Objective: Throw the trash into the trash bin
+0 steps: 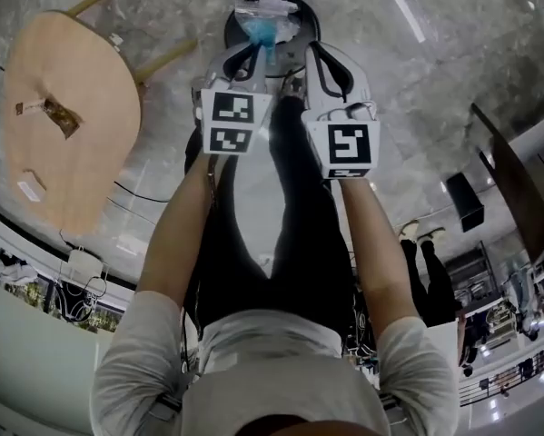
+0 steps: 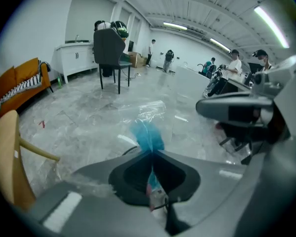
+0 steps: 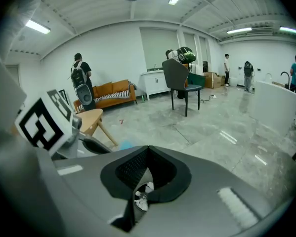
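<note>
Grey marbled flooring is spreading under the head view, where a wooden table [image 1: 72, 125] is standing at left and a black trash bin [image 1: 310, 27] just beyond both grippers. The left gripper [image 1: 253, 54] is clamping blue-and-clear plastic trash [image 1: 264, 25], which is overlapping the bin's opening; its own view is showing that pinch but no bin. The right gripper [image 3: 147, 149] is pressing its jaws together on nothing, with an orange sofa [image 3: 108, 93] behind.

At the head view's top centre, the crumpled clear-and-blue plastic bag [image 1: 264, 21] overlaps the round black trash bin [image 1: 232, 31]. The round wooden table [image 1: 72, 125] lies at upper left.
</note>
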A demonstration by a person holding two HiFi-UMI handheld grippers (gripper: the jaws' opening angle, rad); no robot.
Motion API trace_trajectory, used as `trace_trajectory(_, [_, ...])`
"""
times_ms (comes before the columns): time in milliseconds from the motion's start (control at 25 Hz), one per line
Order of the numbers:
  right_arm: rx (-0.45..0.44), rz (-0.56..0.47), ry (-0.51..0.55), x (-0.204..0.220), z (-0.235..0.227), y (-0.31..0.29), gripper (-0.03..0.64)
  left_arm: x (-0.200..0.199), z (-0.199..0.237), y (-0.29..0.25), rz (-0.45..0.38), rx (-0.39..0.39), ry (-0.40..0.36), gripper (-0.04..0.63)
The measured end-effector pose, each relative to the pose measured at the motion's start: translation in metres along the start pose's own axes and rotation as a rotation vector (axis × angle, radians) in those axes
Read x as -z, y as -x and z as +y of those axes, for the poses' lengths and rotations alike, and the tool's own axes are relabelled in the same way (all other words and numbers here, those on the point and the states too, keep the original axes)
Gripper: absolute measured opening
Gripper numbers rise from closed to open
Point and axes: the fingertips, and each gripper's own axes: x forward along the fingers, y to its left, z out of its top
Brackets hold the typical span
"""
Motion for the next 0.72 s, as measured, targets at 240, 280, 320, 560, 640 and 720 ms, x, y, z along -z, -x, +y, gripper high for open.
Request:
trace_trajectory(240, [0.052, 0.04, -0.071, 0.056, -0.012, -0.013, 0.008, 0.061, -0.003, -0.067, 0.083, 0.05, -0.04, 0.029])
trace_trajectory(280, [0.051, 0.045, -0.076, 0.063, -0.012, -0.016, 0.008, 0.065, -0.002, -0.075, 0.094, 0.053, -0.036, 0.029])
trace_trajectory(320, [0.049, 0.049, -0.081, 0.07, -0.012, -0.019, 0.008, 0.07, -0.001, -0.082, 0.104, 0.051, -0.034, 0.029])
trace_trajectory(560, [0.055, 0.06, -0.094, 0.096, -0.025, -0.032, 0.008, 0.107, -0.006, -0.119, 0.184, 0.066, -0.037, 0.029])
trace_trajectory(640, [0.056, 0.061, -0.097, 0.099, -0.03, -0.035, 0.008, 0.113, -0.006, -0.125, 0.2, 0.072, -0.033, 0.029])
trace_trajectory(720, [0.061, 0.06, -0.104, 0.101, -0.036, -0.037, 0.008, 0.114, -0.005, -0.131, 0.205, 0.072, -0.036, 0.029])
